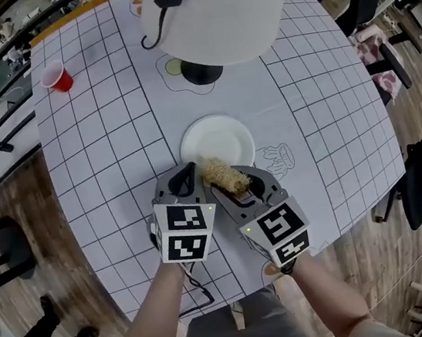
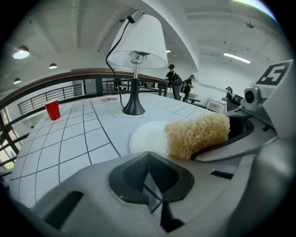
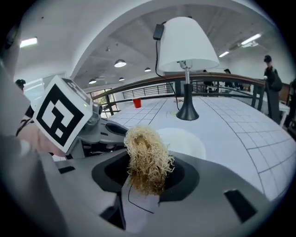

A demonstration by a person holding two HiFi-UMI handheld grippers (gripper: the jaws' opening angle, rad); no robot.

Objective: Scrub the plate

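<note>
**Tongs on scrubber, plate awaiting scrub**

Found right tongs (image 1: 233, 188) clamped on one end of a straw-coloured fibrous scrubber (image 1: 224, 176), with the free end reaching forward over the near rim of the plate (image 1: 216, 141). Found left tongs (image 1: 185, 177) closed tight with nothing between them, held just beside the right tongs at the plate's near edge. Could not confirm contact between scrubber and plate from any view.

Judged task at its start: scrubber in grip and positioned at the plate, scrubbing strokes across the plate face left to do.

Noted plate lying flat on the gridded white surface (image 1: 98, 141), near its middle, on the near side of a lamp (image 1: 205, 17). Recorded plate as round and plain white, with no residue, foam or water visible.
</note>
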